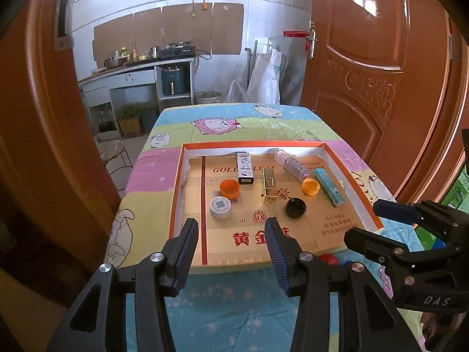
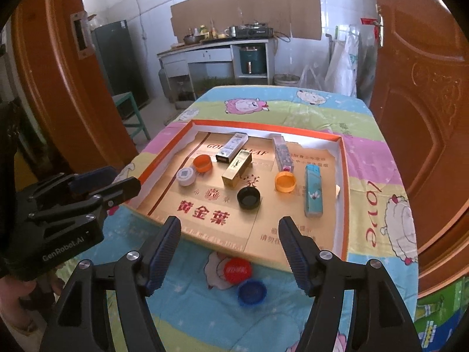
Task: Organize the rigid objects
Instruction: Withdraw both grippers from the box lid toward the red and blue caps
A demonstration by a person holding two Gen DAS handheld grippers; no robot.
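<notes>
A shallow cardboard tray (image 1: pixel 176 193) (image 2: pixel 344 176) with an orange rim lies on the table. In it lie a black-and-white box (image 1: pixel 244 167) (image 2: pixel 231 147), a gold box (image 1: pixel 269 186) (image 2: pixel 237 168), a clear patterned box (image 1: pixel 291 165) (image 2: pixel 282 154), a teal box (image 1: pixel 329 186) (image 2: pixel 313 193), two orange caps (image 1: pixel 230 188) (image 2: pixel 285 181), a white cap (image 1: pixel 219 207) (image 2: pixel 186 176) and a black cap (image 1: pixel 296 208) (image 2: pixel 248 198). A red cap (image 2: pixel 237 270) and a blue cap (image 2: pixel 251 292) lie outside the tray's near edge. My left gripper (image 1: pixel 233 246) and right gripper (image 2: pixel 230 245) hover open and empty in front of the tray.
The table carries a pastel cartoon-sheep cloth (image 1: pixel 234 316) (image 2: pixel 378 158). Orange-brown doors (image 1: pixel 381 73) (image 2: pixel 425 73) flank it. A kitchen counter (image 1: pixel 140 67) with a stove stands at the back, and a green stool (image 2: pixel 132 111) stands left of the table.
</notes>
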